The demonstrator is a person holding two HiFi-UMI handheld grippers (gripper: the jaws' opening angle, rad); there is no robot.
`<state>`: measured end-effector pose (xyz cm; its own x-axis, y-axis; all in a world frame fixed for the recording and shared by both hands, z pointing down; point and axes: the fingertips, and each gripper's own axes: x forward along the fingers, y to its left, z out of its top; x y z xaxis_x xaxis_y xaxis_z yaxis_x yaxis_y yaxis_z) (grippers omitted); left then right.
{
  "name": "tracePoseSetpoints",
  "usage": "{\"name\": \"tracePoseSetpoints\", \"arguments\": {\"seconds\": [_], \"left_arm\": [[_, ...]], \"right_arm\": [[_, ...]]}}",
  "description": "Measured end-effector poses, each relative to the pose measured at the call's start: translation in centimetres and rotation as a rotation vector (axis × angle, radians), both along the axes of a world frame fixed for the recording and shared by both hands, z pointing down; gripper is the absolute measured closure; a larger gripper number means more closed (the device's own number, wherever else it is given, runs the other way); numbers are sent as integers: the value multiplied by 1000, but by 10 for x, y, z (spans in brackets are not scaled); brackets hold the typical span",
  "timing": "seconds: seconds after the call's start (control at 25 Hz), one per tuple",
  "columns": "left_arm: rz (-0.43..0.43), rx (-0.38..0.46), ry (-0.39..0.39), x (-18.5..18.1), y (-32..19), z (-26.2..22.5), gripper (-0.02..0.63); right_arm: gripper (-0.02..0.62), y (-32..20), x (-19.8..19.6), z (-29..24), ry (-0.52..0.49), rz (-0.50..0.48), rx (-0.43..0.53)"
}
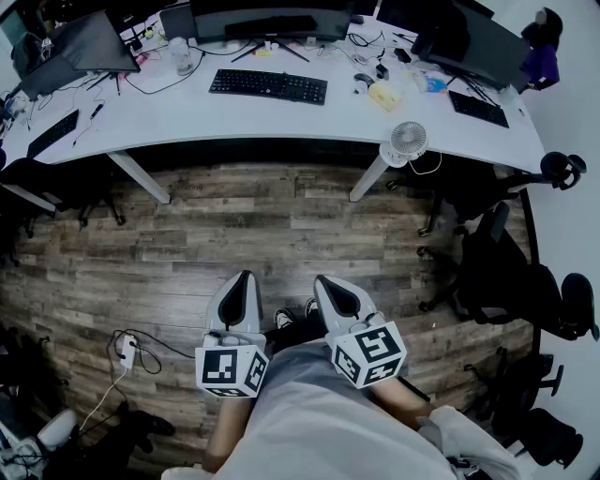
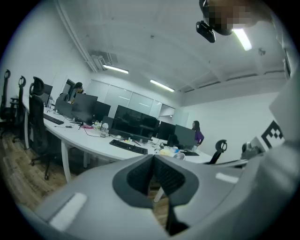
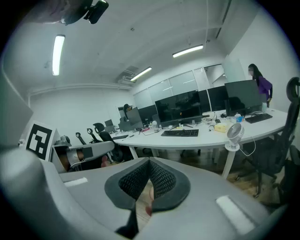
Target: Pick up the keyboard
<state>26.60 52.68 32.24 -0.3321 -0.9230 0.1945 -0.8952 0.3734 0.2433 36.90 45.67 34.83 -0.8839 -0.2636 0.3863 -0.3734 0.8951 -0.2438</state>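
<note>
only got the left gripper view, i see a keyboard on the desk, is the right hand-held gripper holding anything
observer: no, the right hand-held gripper is shut on nothing.
operator: how far off are we
observer: head view shows both held low by the person's body, wooden floor between them and the desk with the keyboard.
operator: anything on the floor
observer: a white power strip with cables, left of the left hand-held gripper.

Monitor cut by top edge; keyboard keys unreadable
</note>
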Motion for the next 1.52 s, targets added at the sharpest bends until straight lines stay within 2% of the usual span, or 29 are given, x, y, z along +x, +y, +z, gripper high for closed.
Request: {"name": "tracePoseSetpoints", "arguments": {"seconds": [0.2, 0.4, 0.6, 0.92, 1.52], "left_arm": [[7, 11, -7, -6, -7, -1, 606], [21, 15, -12, -9, -19, -3, 606], [23, 5, -20, -19, -36, 1, 606], [1, -12, -41, -63, -82, -2, 606], [6, -76, -69, -151, -218, -7, 606]], "right_arm": [[595, -5, -2, 1, -2, 20, 1], [595, -17, -3, 1, -52, 35, -67], [595, -38, -18, 2, -67, 31, -58], [595, -87, -70, 3, -83, -8, -74], [595, -229, -174, 6, -94, -36, -125]]}}
